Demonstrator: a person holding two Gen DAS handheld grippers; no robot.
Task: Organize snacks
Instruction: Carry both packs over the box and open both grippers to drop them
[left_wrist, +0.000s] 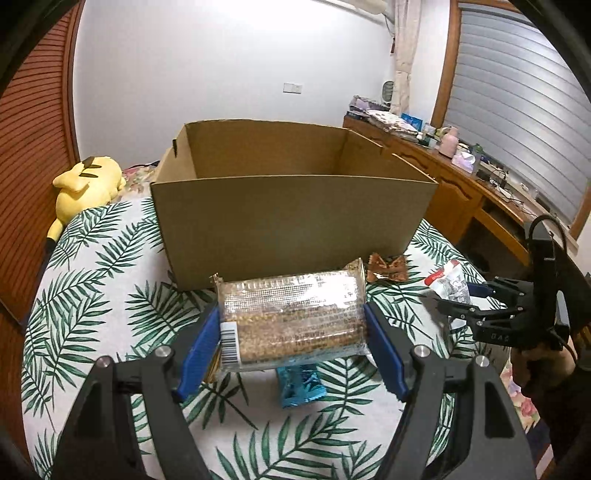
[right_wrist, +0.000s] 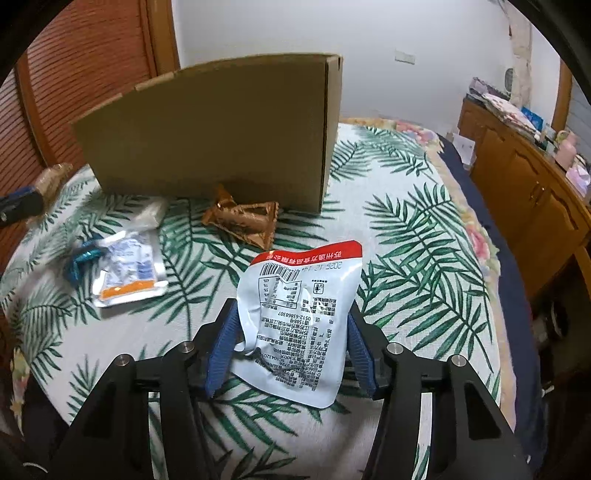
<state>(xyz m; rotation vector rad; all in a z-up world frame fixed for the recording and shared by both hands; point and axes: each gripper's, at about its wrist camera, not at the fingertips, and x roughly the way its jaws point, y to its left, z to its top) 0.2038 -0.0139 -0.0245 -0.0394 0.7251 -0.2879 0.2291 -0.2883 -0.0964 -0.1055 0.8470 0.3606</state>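
Here, the left claw (left_wrist: 291, 341) was seen clenched on a clear cracker pack (left_wrist: 291, 317), its blue pads pressed against both ends, and the pack was held above the leaf-print bed cover (left_wrist: 92, 295), just in front of the near wall of the open cardboard box (left_wrist: 288, 218). A blue foil sweet (left_wrist: 301, 384) was seen on the cover beneath the pack. The right claw (right_wrist: 291, 343) was closed on a white pouch with a red band (right_wrist: 299, 314), which was gripped by its side edges and held upright. A brown wrapper (right_wrist: 245, 223) was found lying against the foot of the box, and a flat silver sachet (right_wrist: 129, 271) lay further left. A yellow plush toy (left_wrist: 86, 184) was seen at the far left of the bed.
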